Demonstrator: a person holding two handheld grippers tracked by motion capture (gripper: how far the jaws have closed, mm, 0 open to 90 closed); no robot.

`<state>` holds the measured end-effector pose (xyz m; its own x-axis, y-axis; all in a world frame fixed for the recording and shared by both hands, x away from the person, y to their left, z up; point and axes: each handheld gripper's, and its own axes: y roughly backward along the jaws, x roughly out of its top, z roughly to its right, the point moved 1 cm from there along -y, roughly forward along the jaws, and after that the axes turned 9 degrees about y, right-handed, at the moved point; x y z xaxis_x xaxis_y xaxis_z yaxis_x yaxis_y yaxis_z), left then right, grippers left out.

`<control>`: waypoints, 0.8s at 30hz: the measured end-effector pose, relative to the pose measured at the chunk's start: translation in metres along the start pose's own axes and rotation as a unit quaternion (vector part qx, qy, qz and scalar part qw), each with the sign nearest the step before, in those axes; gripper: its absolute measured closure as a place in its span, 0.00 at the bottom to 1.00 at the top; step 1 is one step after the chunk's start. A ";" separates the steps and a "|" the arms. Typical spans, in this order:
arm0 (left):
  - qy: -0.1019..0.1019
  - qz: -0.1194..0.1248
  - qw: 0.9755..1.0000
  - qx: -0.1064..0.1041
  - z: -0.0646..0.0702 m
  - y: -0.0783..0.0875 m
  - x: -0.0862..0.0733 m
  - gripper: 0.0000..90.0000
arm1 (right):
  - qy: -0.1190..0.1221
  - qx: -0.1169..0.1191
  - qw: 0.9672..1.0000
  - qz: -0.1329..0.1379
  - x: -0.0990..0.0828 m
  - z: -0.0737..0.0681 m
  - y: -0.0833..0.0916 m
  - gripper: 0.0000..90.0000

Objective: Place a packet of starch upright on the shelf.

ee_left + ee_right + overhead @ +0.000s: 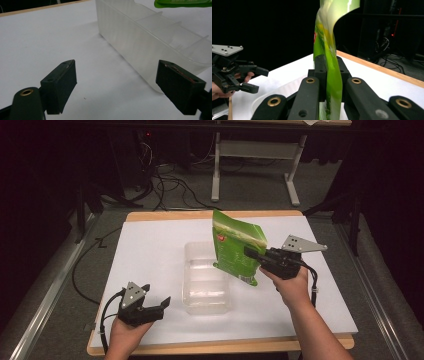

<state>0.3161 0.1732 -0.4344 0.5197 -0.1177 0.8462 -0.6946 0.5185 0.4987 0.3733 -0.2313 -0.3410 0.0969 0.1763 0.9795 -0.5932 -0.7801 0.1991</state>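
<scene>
left hand [125, 332] low, right gripper [251, 253] raised gripping pouch [235, 247]

The green pouch [237, 249] bears a small red emblem, but no lettering on it is legible.

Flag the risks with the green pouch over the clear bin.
1. The right gripper pinches the green pouch only at one edge; the pouch already bends in the right gripper view, so it may swing or slip.
2. The left gripper stands open, apart from the clear bin; unbraced, the bin could slide if the pouch catches its rim.
</scene>
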 end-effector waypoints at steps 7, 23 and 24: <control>0.002 0.000 1.000 0.009 -0.003 0.001 -0.001 0.19 | 0.005 0.014 1.000 0.001 0.000 -0.002 -0.010 0.95; 0.012 0.003 1.000 0.019 -0.007 0.003 -0.003 0.19 | 0.015 0.086 0.996 0.005 0.001 -0.024 -0.032 0.94; 0.012 0.003 1.000 0.019 -0.007 0.003 -0.003 0.19 | 0.015 0.086 0.996 0.005 0.001 -0.024 -0.032 0.94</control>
<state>0.3155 0.1810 -0.4366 0.5266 -0.0939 0.8449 -0.7159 0.4869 0.5003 0.3728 -0.1916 -0.3467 0.0667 0.1837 0.9807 -0.4475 -0.8730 0.1940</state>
